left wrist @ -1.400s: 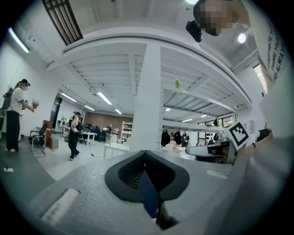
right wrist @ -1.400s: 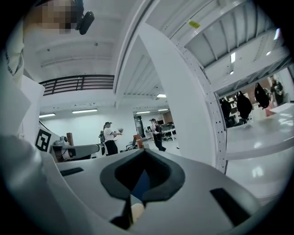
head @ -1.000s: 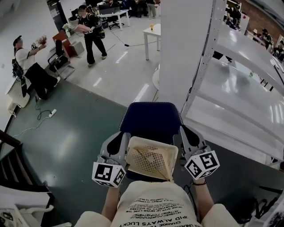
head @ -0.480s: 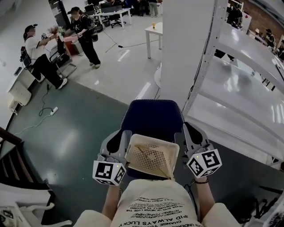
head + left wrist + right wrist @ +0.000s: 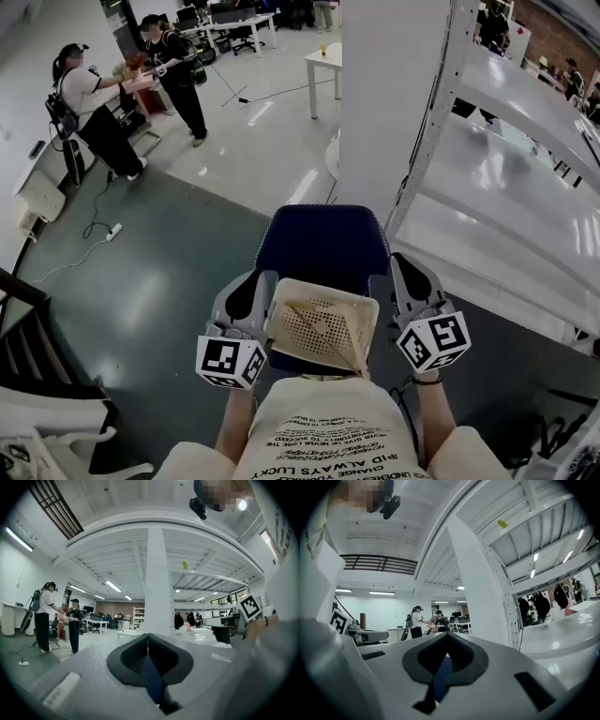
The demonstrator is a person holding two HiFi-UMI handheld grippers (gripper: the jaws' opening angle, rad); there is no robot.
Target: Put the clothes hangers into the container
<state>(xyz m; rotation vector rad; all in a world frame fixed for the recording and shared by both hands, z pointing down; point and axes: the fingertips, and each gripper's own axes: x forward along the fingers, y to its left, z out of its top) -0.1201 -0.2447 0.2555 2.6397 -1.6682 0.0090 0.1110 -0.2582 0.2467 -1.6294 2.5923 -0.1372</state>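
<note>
Head view, steeply down: next to no change across the last second. Same pose as a second ago, with left tongs (image 5: 264, 279) close against the left wall of the pale perforated container (image 5: 323, 287) and right tongs (image 5: 397, 261) just beside its right wall, all above a blue chair (image 5: 323, 239). Only a slight drift of the framing, plus two people (image 5: 89, 98) shifting about at far left.

Left gripper view: tongs pinched fully together, holding nothing, a sliver of blue behind them. Right gripper view: likewise closed and empty.

No clothes hanger plainly in sight; just a thin pale bar (image 5: 323, 337) slanting across the container's floor, too faint to name. Fits hangers already dropped in, or none fetched so far. For the task, no visible gain or loss in this second.
</note>
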